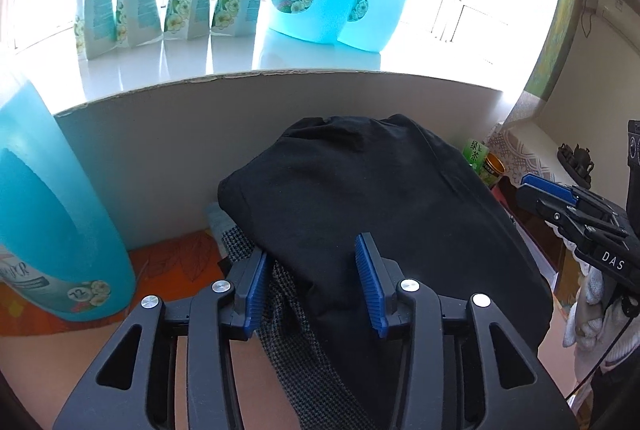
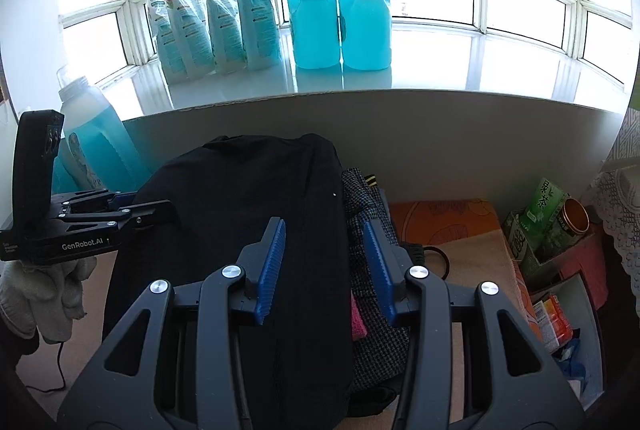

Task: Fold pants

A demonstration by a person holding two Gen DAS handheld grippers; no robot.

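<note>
Below a bright windowsill (image 2: pixel 400 86) the black pants (image 2: pixel 248 214) lay folded, long axis running away from both tools. The left gripper (image 1: pixel 316 282) stood at their left edge, the right gripper (image 2: pixel 324 266) at their right edge; both gaped, holding nothing.

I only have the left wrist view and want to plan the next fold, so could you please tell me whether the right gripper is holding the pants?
Observer: No. The right gripper is open, its fingers apart over the right edge of the black pants, gripping nothing.
Operator: Thank you. Is anything lying beside that edge?
Observer: Yes, a houndstooth garment pokes out from under the pants there, with a pink cloth against it.
Operator: Anything else on that side?
Observer: A black cable loops on the tabletop just right of the garment.
</note>
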